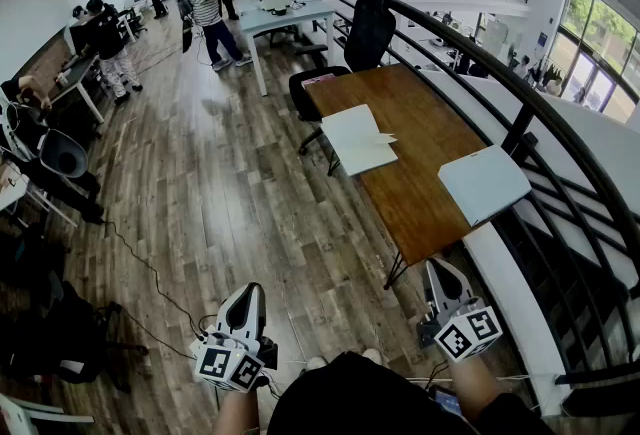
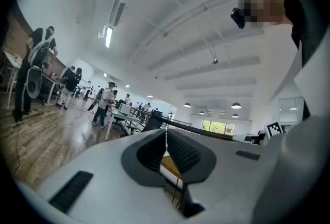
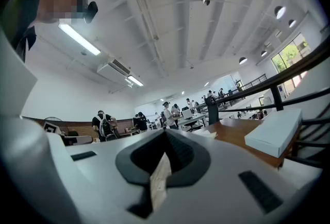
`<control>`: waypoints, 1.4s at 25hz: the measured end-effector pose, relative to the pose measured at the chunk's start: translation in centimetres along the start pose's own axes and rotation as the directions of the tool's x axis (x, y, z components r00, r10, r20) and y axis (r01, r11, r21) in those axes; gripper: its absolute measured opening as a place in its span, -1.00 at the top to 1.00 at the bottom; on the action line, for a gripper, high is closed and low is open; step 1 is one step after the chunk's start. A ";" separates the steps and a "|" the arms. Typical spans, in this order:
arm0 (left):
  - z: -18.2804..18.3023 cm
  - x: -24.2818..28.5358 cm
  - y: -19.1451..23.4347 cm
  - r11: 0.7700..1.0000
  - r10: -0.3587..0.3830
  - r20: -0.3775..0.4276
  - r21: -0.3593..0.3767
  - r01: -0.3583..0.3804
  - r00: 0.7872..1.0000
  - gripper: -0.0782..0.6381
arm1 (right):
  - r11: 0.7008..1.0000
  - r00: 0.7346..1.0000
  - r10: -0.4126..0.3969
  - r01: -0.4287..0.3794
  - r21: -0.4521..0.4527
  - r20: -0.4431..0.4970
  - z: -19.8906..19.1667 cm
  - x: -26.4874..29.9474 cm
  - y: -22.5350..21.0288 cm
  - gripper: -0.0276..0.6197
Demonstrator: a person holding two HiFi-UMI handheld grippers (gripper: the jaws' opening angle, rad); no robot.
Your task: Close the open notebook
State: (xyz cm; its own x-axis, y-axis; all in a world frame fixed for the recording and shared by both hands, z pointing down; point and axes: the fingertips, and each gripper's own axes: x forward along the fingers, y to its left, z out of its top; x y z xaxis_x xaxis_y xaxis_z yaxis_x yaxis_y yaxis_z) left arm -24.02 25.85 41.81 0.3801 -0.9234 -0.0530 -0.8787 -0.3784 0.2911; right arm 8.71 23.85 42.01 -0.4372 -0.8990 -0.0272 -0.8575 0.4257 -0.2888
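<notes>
left gripper point(image 1: 250, 295) and right gripper point(image 1: 436, 271) closed, empty. white open notebook point(image 1: 358, 138) well ahead on brown wooden table point(image 1: 420, 118); right looks nearer.

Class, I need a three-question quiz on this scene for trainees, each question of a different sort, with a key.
1. True or false: the open notebook lies on the wooden table.
2. The left tongs and right tongs are: A) both shut and empty; B) both wide open; C) gripping the notebook.
3. Fill in: the flat white item lies nearer the person's ___ tongs.

Key: 1 true; 2 A; 3 right.
</notes>
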 end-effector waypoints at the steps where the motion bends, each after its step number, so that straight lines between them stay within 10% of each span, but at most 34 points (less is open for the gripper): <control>1: -0.1 0.0 -0.2 1.000 -0.001 -0.001 0.000 0.001 1.000 0.73 | 1.000 1.000 0.000 0.000 0.000 0.000 0.1 -0.1 -0.1 0.93; 24: -1.3 1.6 -3.1 1.000 0.016 -0.011 -0.013 -0.017 1.000 0.73 | 0.998 0.998 0.058 -0.058 -0.007 -0.005 0.3 -0.2 -2.0 0.91; 27: -0.7 2.6 -3.9 1.000 -0.004 0.006 -0.025 0.005 1.000 0.70 | 0.999 0.999 0.053 -0.053 -0.005 0.012 1.3 -0.6 -3.3 0.20; 30: -0.8 3.7 -4.8 0.999 -0.023 0.003 -0.047 0.023 1.000 0.11 | 0.999 0.999 0.036 -0.036 -0.003 0.020 1.7 -0.9 -4.4 0.05; 35: -1.6 4.3 -5.8 0.999 0.013 -0.007 -0.037 -0.013 1.000 0.01 | 0.998 0.998 0.057 -0.057 -0.037 0.004 1.5 -1.5 -4.7 -0.03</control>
State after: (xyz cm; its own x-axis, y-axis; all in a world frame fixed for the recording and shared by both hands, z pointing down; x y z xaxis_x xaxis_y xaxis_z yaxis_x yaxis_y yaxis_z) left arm -16.83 24.14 41.43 0.3710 -0.9276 -0.0427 -0.8720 -0.3639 0.3273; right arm 13.76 23.09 42.00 -0.4845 -0.8735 -0.0474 -0.8407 0.4799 -0.2507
